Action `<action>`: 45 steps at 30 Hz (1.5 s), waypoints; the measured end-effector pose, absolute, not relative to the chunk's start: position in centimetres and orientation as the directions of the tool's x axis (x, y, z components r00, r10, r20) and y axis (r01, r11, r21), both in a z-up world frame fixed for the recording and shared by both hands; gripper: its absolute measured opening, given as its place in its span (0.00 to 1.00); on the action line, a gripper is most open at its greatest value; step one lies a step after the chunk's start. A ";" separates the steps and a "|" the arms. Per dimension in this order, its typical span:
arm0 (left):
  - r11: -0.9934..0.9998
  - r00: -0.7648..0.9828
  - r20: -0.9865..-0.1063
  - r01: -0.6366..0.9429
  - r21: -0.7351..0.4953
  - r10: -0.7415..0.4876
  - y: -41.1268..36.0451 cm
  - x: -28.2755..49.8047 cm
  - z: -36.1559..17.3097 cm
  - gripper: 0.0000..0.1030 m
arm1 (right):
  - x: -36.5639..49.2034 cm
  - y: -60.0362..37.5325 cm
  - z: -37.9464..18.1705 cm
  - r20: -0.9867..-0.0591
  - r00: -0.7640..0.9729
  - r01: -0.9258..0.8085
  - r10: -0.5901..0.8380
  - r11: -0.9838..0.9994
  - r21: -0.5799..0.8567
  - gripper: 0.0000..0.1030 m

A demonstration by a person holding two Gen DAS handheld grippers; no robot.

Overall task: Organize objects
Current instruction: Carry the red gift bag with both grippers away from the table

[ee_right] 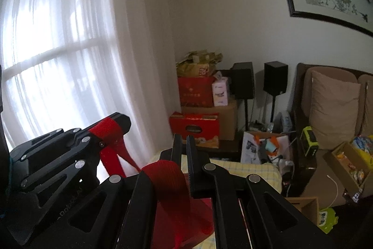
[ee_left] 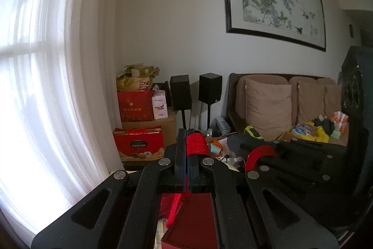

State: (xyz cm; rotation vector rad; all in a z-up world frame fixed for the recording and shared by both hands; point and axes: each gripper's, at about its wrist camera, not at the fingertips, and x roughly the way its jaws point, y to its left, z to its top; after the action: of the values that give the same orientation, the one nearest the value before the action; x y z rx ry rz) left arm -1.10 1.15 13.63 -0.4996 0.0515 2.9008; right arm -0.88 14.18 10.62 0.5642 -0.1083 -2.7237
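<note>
A dark red gift bag (ee_left: 195, 221) hangs under both grippers by its red fabric straps. In the left wrist view my left gripper (ee_left: 186, 132) is shut, with one red strap (ee_left: 195, 144) wrapped over its right finger and running down between the jaws. My right gripper (ee_left: 244, 146) is close on its right, with a red strap around it too. In the right wrist view my right gripper (ee_right: 184, 138) is shut, the other strap (ee_right: 163, 174) looped over its left finger, and the bag (ee_right: 186, 221) is below. The left gripper (ee_right: 123, 120) sits at the left.
A yellow checked cloth (ee_right: 244, 167) lies below the bag. Red gift boxes (ee_left: 137, 144) are stacked in the corner by the curtained window (ee_left: 46, 85). Two black speakers (ee_left: 209, 88) stand on poles. A sofa with tan cushions (ee_left: 268, 106) holds an open cardboard box (ee_left: 310, 132) of items.
</note>
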 end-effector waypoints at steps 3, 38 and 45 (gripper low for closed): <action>-0.979 -0.923 -0.332 -0.201 -0.013 0.194 1.1 -0.9 14.1 0.00 | -0.3 14.3 11.4 -0.362 -0.870 0.307 -0.334 -0.942 0.132 0.03; -0.929 -0.815 -0.447 -0.337 -0.150 0.368 9.0 -2.1 18.7 0.00 | 0.8 22.0 16.5 -0.415 -0.907 0.030 -0.066 -0.995 0.094 0.00; -0.924 -0.789 -0.484 -0.348 -0.156 0.379 13.5 -2.4 18.9 0.00 | 1.4 26.0 16.8 -0.432 -0.902 -0.045 0.013 -0.997 0.065 0.00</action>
State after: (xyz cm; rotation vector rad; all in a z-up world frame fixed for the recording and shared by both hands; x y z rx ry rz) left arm -2.41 13.49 18.92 -0.7363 -0.0826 2.6536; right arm 1.44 25.99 16.82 0.7021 -0.1162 -3.0907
